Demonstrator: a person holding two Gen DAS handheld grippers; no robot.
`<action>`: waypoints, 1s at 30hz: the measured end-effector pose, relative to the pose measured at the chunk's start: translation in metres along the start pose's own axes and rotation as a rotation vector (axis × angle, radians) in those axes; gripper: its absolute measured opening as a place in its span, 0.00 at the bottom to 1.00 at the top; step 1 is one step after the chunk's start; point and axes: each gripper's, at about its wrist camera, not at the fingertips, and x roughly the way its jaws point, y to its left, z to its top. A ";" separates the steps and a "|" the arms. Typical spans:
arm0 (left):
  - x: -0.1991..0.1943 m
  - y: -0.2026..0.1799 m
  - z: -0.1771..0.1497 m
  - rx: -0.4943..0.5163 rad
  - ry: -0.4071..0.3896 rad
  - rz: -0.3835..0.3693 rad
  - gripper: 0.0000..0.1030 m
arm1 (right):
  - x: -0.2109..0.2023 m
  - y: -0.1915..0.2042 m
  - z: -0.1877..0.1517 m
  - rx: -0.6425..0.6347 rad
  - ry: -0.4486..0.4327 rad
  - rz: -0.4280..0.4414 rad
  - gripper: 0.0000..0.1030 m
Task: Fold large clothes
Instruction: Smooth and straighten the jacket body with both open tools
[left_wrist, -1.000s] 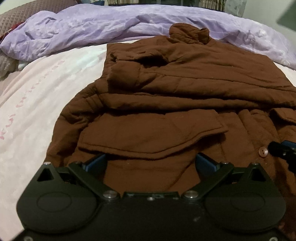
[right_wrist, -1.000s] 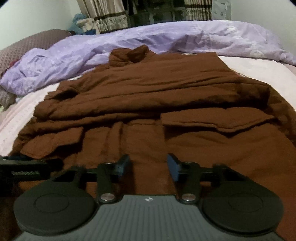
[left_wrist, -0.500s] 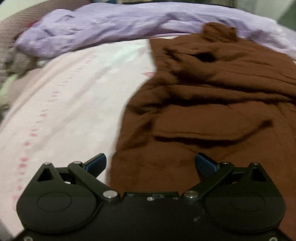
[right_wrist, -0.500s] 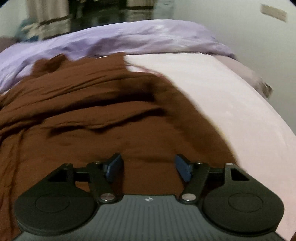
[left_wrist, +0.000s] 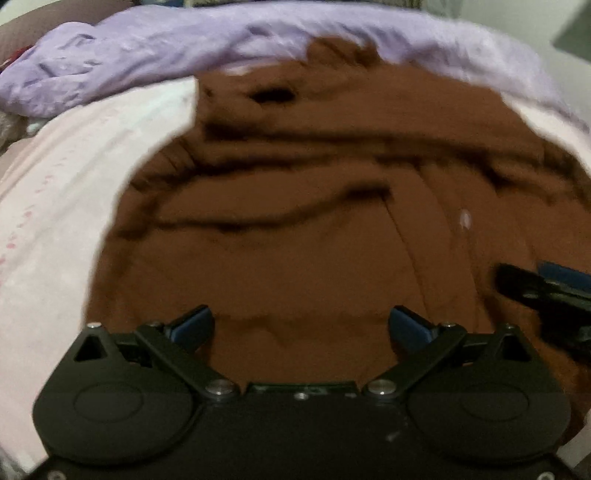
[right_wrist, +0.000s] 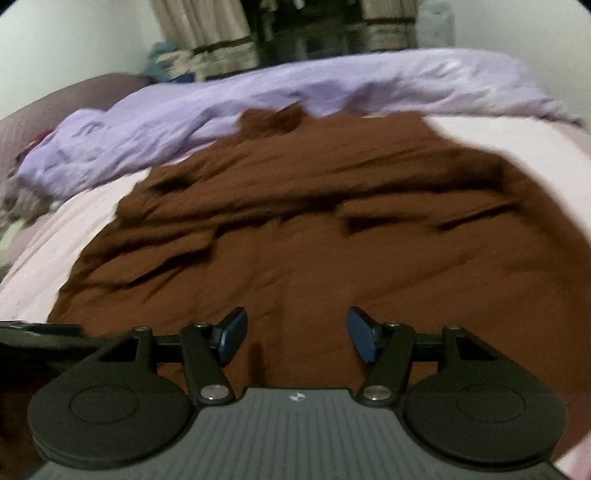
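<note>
**Brown coat spread on the bed, both tools empty above its near hem**

Pale pink sheeting covers the bed, and a crumpled lilac duvet is bunched along its far side, from nine o'clock round to two o'clock in both views. Beyond it, in the right wrist view, striped curtains hang at twelve o'clock.

On the sheet lies the brown coat, filling the middle of each view. Its collar points to twelve o'clock, touching the duvet, and its hem lies at six o'clock beneath the cameras. Folds of cloth cross its upper half from side to side. A pale button shows at about two o'clock in the left wrist view. Both pictures are blurred.

The left tool hangs over the hem with its blue pads wide apart and nothing pinched between them. The right tool, its jaws lately widened and then eased in slightly, also stands parted over bare cloth, gripping nothing. It enters the left wrist view at three o'clock.
</note>
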 end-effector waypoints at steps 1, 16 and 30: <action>0.004 -0.003 -0.005 0.009 -0.012 0.045 1.00 | 0.009 0.005 -0.004 -0.002 0.030 0.000 0.63; -0.009 0.018 -0.024 -0.029 -0.044 0.009 1.00 | 0.007 0.006 -0.022 -0.081 -0.001 -0.040 0.74; -0.035 0.131 -0.078 -0.171 -0.145 0.026 1.00 | -0.038 -0.093 -0.039 0.073 -0.094 0.026 0.51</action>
